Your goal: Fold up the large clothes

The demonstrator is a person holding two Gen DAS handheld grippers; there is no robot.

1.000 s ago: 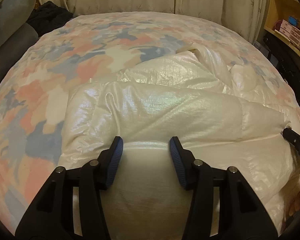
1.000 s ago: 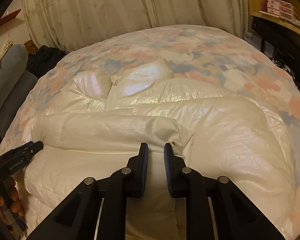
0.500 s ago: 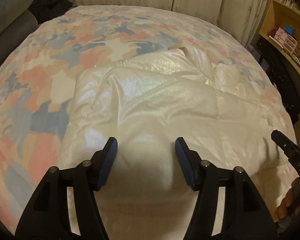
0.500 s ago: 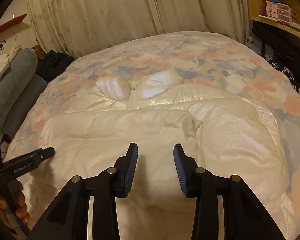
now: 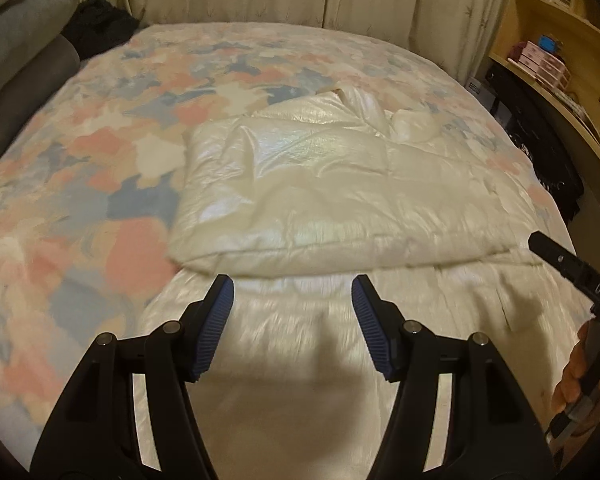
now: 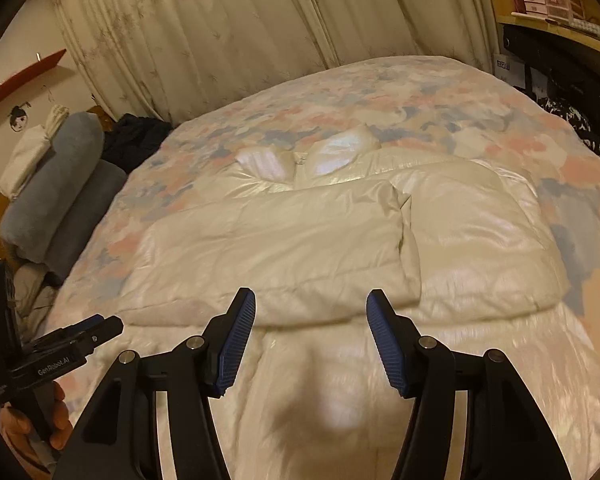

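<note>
Both grippers have pulled back and up from the shiny cream puffy jacket (image 5: 340, 184), and the right one, pinched nearly shut a moment ago, has let go. The left gripper (image 5: 292, 320) with its blue ridged pads is spread wide with nothing between them. The right gripper (image 6: 310, 340) is opening its jaws, and nothing sits between them either.

The jacket lies on the bed's patchy pink, blue and cream quilt (image 5: 100, 152). Its sleeves are folded flat across its middle, and its lower part reaches toward the grippers.

I think the next job is folding the bottom half up. The cloth is slippery and puffy, so the sleeves could slide back out. That could happen if the bottom gets tugged too fast, or if only one side is lifted.
</note>
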